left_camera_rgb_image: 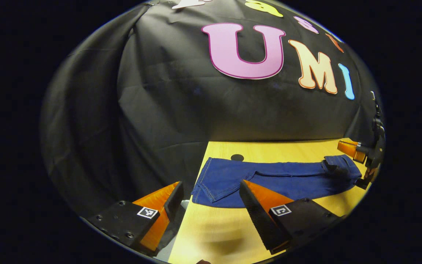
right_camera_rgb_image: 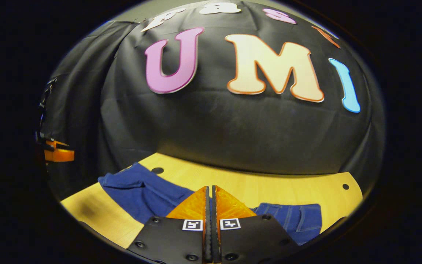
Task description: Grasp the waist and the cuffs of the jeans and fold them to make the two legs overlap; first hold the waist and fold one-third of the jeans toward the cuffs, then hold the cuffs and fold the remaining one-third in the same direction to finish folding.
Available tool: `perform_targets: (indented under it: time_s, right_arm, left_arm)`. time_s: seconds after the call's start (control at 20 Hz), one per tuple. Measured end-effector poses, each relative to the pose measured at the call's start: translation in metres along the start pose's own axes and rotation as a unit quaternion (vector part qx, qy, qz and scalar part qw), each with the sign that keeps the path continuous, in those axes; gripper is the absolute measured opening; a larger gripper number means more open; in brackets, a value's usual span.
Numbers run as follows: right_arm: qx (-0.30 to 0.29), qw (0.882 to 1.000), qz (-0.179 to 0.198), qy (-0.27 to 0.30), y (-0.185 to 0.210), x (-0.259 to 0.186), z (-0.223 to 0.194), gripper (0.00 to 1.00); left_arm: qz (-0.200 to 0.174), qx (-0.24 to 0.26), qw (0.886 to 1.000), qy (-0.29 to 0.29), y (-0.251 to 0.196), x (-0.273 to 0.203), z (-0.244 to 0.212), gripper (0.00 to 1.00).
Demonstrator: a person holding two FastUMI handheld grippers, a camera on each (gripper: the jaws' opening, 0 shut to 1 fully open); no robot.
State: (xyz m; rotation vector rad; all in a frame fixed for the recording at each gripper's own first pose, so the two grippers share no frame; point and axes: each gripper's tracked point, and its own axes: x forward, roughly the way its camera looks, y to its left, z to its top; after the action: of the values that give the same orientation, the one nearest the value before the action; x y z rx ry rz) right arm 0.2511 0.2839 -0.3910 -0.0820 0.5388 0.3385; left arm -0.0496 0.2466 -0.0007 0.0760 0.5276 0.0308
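Blue jeans (left_camera_rgb_image: 280,178) lie stretched out across the yellow table (left_camera_rgb_image: 211,227), cuffs at the left end and waist at the right end, the legs seemingly one over the other. My left gripper (left_camera_rgb_image: 211,185) is open, hovering just in front of the cuffs with nothing between its fingers. In the right gripper view the jeans (right_camera_rgb_image: 141,192) run from the cuffs at left to the waist (right_camera_rgb_image: 299,218) at right. My right gripper (right_camera_rgb_image: 209,187) is shut above the middle of the jeans, with no cloth visible between its fingers. It also appears by the waist, as the far gripper (left_camera_rgb_image: 350,148).
The table top (right_camera_rgb_image: 288,190) has small dark holes (right_camera_rgb_image: 157,170) (right_camera_rgb_image: 345,186) near its back edge. Black cloth wall (left_camera_rgb_image: 159,110) hangs close behind and to the left of the table. The left gripper (right_camera_rgb_image: 59,152) shows at the far left.
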Motion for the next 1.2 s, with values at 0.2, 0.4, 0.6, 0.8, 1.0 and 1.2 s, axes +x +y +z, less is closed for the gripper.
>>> perform_targets:
  time_s: [0.2, 0.4, 0.6, 0.8, 1.0, 1.2]
  right_arm:
    - [-0.01, 0.999, -0.001, 0.032, 0.029, -0.004, -0.04, 1.0]
    - [-0.012, 0.999, -0.022, 0.048, 0.031, -0.026, -0.051, 0.98]
    - [-0.016, 0.996, -0.054, 0.063, 0.011, -0.046, -0.052, 0.98]
    - [0.006, 0.994, -0.086, 0.066, -0.012, -0.065, -0.047, 1.0]
    - [0.019, 0.992, -0.111, 0.059, -0.033, -0.077, -0.044, 1.0]
    - [0.025, 0.991, -0.115, 0.063, -0.038, -0.083, -0.05, 0.99]
  left_arm:
    - [-0.042, -0.01, 0.999, 0.025, 0.009, 0.035, -0.02, 0.95]
    - [-0.078, -0.024, 0.994, 0.072, 0.021, 0.093, -0.051, 0.95]
    - [-0.089, -0.024, 0.99, 0.106, 0.026, 0.141, -0.076, 0.96]
    - [-0.099, -0.002, 0.984, 0.15, 0.015, 0.167, -0.108, 0.96]
    - [-0.088, 0.008, 0.983, 0.163, 0.016, 0.166, -0.112, 0.87]
    - [-0.084, 0.026, 0.981, 0.176, -0.004, 0.162, -0.112, 0.68]
